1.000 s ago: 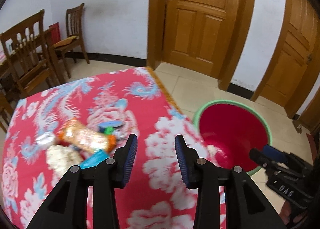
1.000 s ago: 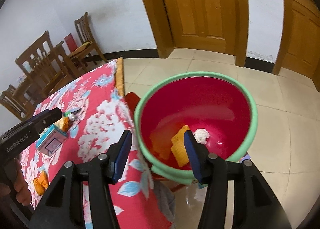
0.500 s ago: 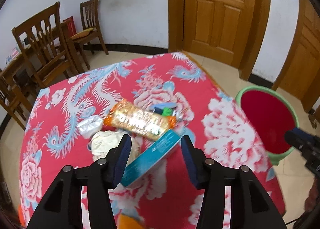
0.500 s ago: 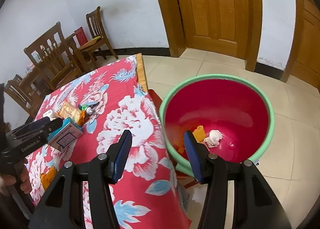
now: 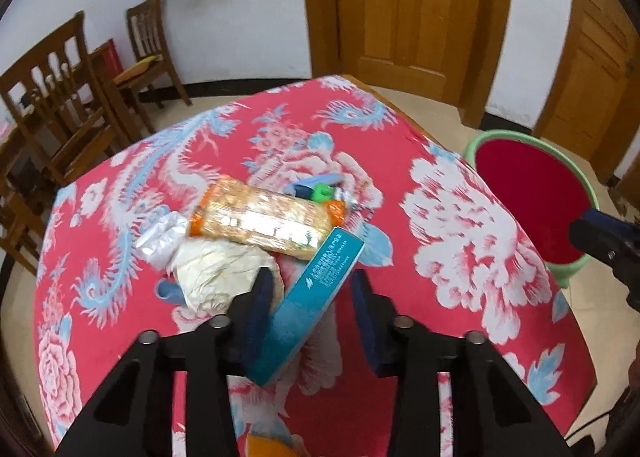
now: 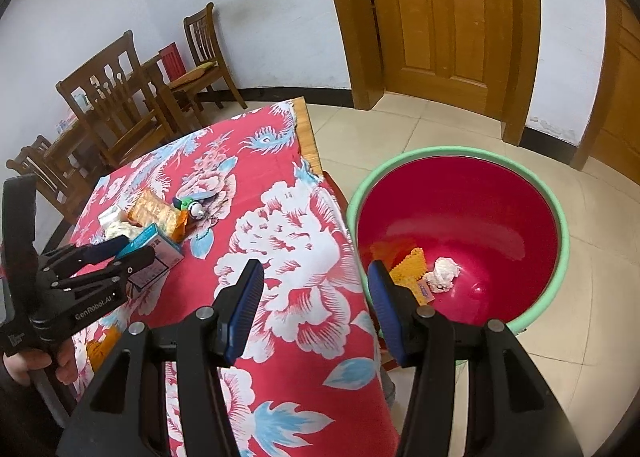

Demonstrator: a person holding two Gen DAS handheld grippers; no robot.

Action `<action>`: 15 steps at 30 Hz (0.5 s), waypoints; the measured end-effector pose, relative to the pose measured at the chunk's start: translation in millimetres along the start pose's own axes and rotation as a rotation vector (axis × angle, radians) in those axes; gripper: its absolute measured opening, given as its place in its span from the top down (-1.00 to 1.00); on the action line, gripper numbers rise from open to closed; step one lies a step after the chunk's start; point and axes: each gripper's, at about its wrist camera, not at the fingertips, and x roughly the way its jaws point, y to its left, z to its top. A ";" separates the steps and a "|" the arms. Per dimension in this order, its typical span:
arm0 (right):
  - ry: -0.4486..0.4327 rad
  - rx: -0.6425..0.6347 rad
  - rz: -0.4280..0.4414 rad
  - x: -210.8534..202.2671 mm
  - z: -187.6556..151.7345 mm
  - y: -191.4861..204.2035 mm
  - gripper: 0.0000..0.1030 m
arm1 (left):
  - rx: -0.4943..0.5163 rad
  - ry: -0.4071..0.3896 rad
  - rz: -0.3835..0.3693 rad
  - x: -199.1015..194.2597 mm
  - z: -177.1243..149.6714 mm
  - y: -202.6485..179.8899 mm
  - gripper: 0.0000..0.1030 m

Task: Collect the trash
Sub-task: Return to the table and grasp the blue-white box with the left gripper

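A teal carton (image 5: 316,293) lies on the red flowered tablecloth (image 5: 460,217), and my open left gripper (image 5: 310,307) straddles its near end. Beside it lie an orange snack packet (image 5: 264,217), a crumpled white paper (image 5: 216,269), a clear plastic wrapper (image 5: 160,235) and a small green and blue piece (image 5: 320,191). My right gripper (image 6: 316,303) is open and empty over the table's edge, next to the red basin (image 6: 460,193) with a green rim, which holds an orange wrapper (image 6: 408,269) and a white paper ball (image 6: 442,273). The left gripper (image 6: 116,253) and the carton (image 6: 156,249) also show in the right wrist view.
The basin (image 5: 532,185) stands on the tiled floor right of the table. Wooden chairs (image 5: 60,97) stand at the far left. Wooden doors (image 5: 404,5) are in the back wall. An orange scrap (image 5: 264,443) lies on the cloth under my left gripper.
My left gripper has swung left from the basin side and come down over the trash pile, now straddling the teal carton. My right gripper has drawn back and left from the basin.
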 end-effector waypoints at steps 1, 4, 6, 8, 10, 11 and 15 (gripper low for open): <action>0.001 -0.001 0.001 0.5 0.0 0.9 -0.07 | 0.009 0.008 -0.016 0.9 -0.5 -1.9 0.37; 0.006 -0.006 0.004 2.4 0.1 4.3 -0.07 | 0.017 0.017 -0.028 0.8 -2.1 -5.8 0.49; 0.007 -0.008 0.006 2.8 0.1 6.1 -0.07 | 0.008 0.018 -0.050 -2.2 -2.5 -5.5 0.55; 0.007 -0.012 0.008 2.7 0.2 8.5 -0.07 | -0.027 0.010 -0.090 -9.0 -2.9 -2.0 0.56; 0.006 -0.017 0.011 2.2 1.0 11.2 -0.07 | -0.054 -0.004 -0.112 -16.6 -3.6 1.8 0.56; 0.005 -0.019 0.012 1.8 0.8 11.7 -0.07 | -0.069 -0.019 -0.119 -23.7 -3.8 4.0 0.56; 0.003 -0.031 0.022 2.0 1.3 19.2 -0.07 | -0.115 -0.087 -0.124 -49.7 -5.2 13.5 0.56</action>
